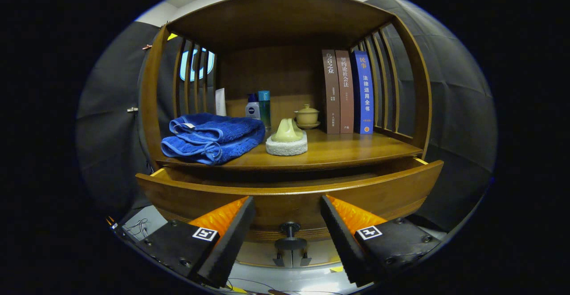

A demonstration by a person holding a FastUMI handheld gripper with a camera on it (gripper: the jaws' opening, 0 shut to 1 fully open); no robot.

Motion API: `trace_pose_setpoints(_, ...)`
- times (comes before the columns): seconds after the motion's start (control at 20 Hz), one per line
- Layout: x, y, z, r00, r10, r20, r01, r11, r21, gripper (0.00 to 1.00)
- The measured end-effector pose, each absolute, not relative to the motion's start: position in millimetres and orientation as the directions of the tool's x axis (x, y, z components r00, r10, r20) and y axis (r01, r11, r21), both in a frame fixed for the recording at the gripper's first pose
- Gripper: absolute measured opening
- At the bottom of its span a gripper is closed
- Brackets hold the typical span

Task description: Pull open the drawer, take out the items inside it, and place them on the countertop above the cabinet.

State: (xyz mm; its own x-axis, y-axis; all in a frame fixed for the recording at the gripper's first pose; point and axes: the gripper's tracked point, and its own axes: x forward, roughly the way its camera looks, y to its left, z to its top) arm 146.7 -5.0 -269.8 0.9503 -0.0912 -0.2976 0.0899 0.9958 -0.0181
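Two fingers of tool (287, 224) spread open, drawer (289, 188) ajar just ahead, its knob (290, 229) between them

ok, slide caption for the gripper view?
Open gripper straddling the knob of the partly opened drawer, below a countertop holding a blue towel and books.

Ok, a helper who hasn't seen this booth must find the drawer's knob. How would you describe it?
Find the wooden cabinet with a folded blue towel and three books on its countertop. Below it the drawer stands partly pulled out. The knob is the small dark round peg on the drawer's front, between the open gripper fingers, the front's only dark fitting.
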Motion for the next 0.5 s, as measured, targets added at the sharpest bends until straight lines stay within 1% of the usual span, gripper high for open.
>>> trace_pose_setpoints(0.15,166.1,-5.0,-271.9,0.948,-0.096,-0.302,0.095,0.995,-0.018,0.98)
trace_pose_setpoints(0.5,187.5,-4.9,-274.1,0.947,-0.105,-0.303,0.105,0.994,-0.019,0.98)
